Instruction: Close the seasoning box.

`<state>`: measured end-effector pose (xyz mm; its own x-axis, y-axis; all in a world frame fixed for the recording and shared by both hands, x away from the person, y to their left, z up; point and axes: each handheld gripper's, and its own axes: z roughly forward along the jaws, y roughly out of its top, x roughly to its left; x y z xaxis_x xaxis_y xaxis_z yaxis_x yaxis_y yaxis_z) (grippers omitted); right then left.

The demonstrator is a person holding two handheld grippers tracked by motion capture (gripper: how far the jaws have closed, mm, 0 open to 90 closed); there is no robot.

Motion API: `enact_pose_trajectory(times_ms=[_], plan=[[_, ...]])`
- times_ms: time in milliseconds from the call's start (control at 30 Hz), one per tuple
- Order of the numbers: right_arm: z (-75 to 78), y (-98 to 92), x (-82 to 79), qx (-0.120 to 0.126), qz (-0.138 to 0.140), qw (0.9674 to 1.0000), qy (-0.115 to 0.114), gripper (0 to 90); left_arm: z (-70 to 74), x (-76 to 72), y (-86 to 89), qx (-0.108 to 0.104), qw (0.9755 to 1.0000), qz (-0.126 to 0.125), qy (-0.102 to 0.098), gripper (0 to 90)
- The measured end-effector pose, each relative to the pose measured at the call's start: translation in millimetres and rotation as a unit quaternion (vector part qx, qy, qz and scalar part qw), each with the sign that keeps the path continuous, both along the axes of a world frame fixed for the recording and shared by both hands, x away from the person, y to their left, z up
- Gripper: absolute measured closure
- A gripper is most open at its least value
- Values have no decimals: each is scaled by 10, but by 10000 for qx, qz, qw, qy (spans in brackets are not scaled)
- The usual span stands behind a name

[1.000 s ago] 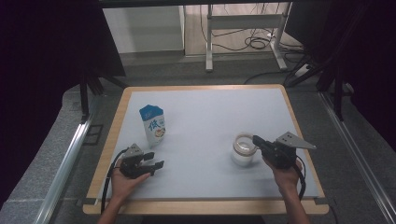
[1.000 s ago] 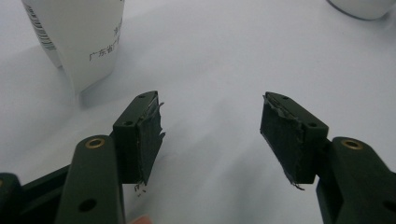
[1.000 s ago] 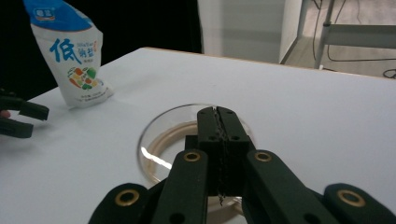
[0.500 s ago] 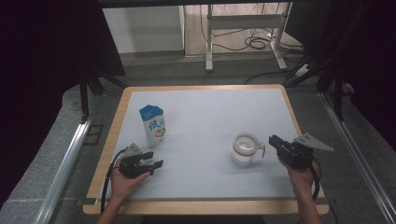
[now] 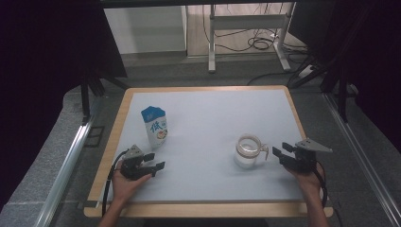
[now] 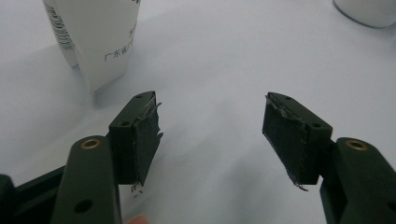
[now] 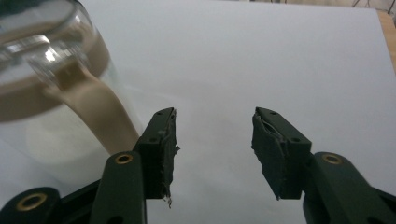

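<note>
High view: the jug (image 5: 247, 151) stands on the white table (image 5: 217, 118), right of centre, handle toward the right gripper (image 5: 280, 154). The right jaws have just been opening; they stand apart with nothing between them, just beside the handle. Right gripper view: the beige handle (image 7: 95, 112) lies left of the left jaw, outside the gap. The left gripper (image 5: 156, 161) rests near the front-left edge, jaws apart and empty. The carton (image 5: 154, 126) stands upright just beyond it
</note>
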<state>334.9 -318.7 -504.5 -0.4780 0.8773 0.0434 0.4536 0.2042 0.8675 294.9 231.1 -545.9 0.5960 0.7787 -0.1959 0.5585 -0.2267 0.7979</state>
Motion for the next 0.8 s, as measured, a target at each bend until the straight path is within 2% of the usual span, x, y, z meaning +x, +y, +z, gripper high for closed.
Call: enact_pose_trajectory(times_ms=[200, 333, 800], plan=[[-109, -51, -6, -111, -26, 9997, 196, 460, -12, 14, 2, 0, 10000, 20, 34, 355], [-132, -68, -10, -117, -31, 9996, 243, 454, -20, 24, 1, -5, 10000, 7, 51, 355], [-144, -82, -30, -119, -29, 9996, 237, 442, -24, 36, -11, -12, 10000, -3, 59, 353]])
